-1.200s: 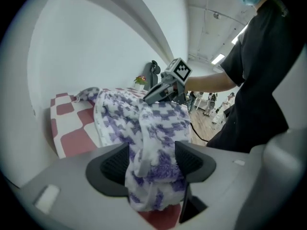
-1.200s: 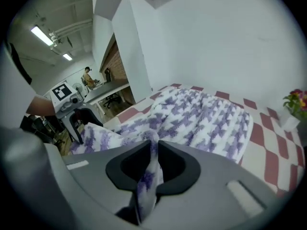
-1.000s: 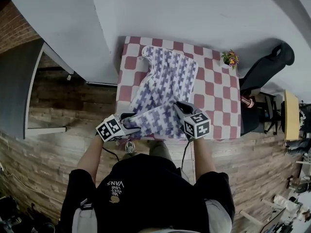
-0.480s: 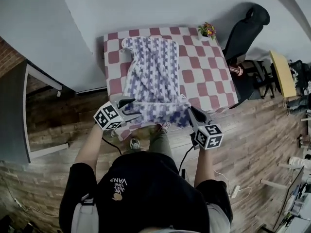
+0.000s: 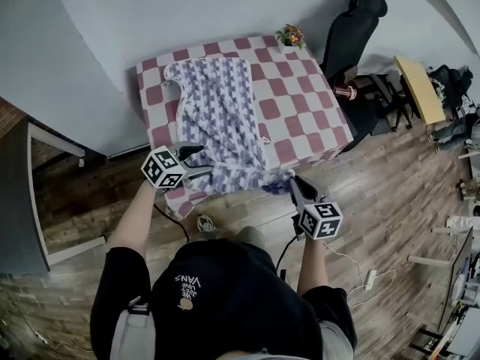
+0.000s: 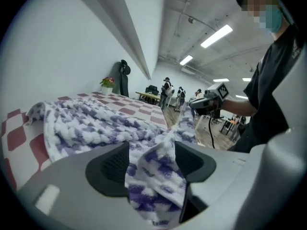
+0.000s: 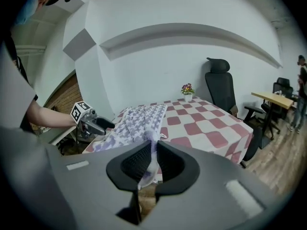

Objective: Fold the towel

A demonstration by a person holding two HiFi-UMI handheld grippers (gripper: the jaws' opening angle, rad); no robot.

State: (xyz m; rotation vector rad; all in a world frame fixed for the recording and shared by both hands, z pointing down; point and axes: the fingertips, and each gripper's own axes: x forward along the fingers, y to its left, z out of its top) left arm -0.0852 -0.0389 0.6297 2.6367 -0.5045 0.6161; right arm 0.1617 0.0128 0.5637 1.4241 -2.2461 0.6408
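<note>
A purple-and-white patterned towel (image 5: 217, 107) lies lengthwise on the left half of the red-and-white checked table (image 5: 300, 100). Its near edge hangs stretched past the table's front edge between my two grippers. My left gripper (image 5: 204, 172) is shut on one near corner, and the cloth (image 6: 156, 169) bunches between its pads (image 6: 112, 164). My right gripper (image 5: 292, 186) holds the other near corner off the table's front, a thin fold of towel (image 7: 152, 164) pinched between its pads (image 7: 136, 162). From each gripper view the other gripper shows: the right (image 6: 205, 102) and the left (image 7: 93, 123).
A black office chair (image 5: 349, 21) stands at the table's far right, with a small flower pot (image 5: 290, 34) on the table's far corner. A yellow desk (image 5: 418, 88) is farther right. A grey wall runs behind the table and a wooden floor lies under me.
My right gripper has swung out to the right and off the table's front with its towel corner. The towel's near edge is now drawn taut between the grippers. The left moved slightly.
</note>
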